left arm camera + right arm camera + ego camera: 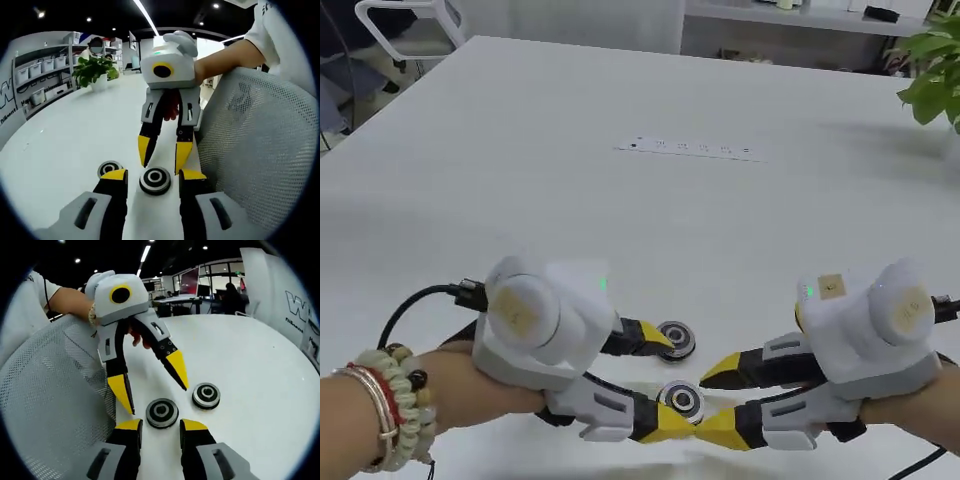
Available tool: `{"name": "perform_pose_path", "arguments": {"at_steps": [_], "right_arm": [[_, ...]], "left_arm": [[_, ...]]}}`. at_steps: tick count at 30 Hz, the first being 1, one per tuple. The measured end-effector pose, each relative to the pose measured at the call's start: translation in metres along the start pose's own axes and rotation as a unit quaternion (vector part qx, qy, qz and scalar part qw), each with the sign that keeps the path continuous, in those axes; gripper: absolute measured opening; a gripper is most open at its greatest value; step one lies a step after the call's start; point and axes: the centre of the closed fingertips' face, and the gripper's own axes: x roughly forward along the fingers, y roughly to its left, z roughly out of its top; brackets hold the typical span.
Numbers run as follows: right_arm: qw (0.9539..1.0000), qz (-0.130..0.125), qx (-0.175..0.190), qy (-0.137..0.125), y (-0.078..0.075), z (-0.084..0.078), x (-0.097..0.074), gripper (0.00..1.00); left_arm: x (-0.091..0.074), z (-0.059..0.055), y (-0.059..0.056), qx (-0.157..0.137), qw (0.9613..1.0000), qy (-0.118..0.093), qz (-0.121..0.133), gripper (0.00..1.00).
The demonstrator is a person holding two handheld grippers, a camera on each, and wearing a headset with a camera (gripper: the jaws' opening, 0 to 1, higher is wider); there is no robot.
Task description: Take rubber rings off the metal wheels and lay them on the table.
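Two small metal wheels with black rubber rings lie flat on the white table (620, 200). The near wheel (681, 399) (155, 181) (162, 413) sits between the tips of both grippers, which face each other. My left gripper (670, 385) (154, 176) (155, 396) is open, its yellow fingertips either side of this wheel and not touching it. My right gripper (708, 403) (161, 426) (162, 162) is open too, its tips just short of the same wheel. The far wheel (674, 340) (109, 168) (206, 395) rests just outside the left gripper's far finger.
A white power strip (688, 149) lies mid-table. A green plant (935, 70) (92, 70) stands at the far right corner. A grey mesh chair back (250, 150) (55, 390) sits at the near table edge. A chair (410, 30) stands far left.
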Motion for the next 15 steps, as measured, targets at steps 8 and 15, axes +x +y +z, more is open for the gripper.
{"name": "perform_pose_path", "arguments": {"at_steps": [8,15], "right_arm": [[1.0,-0.002,0.0,0.006,-0.0013,-0.0033,0.0023,0.26],[1.0,-0.003,0.001,0.003,-0.0018,-0.0032,0.0042,0.23]], "left_arm": [[0.0054,-0.0056,0.0013,0.01,0.9999,0.01,0.004,0.24],[0.007,-0.0074,-0.0008,0.01,0.9999,0.009,-0.002,0.11]]}}
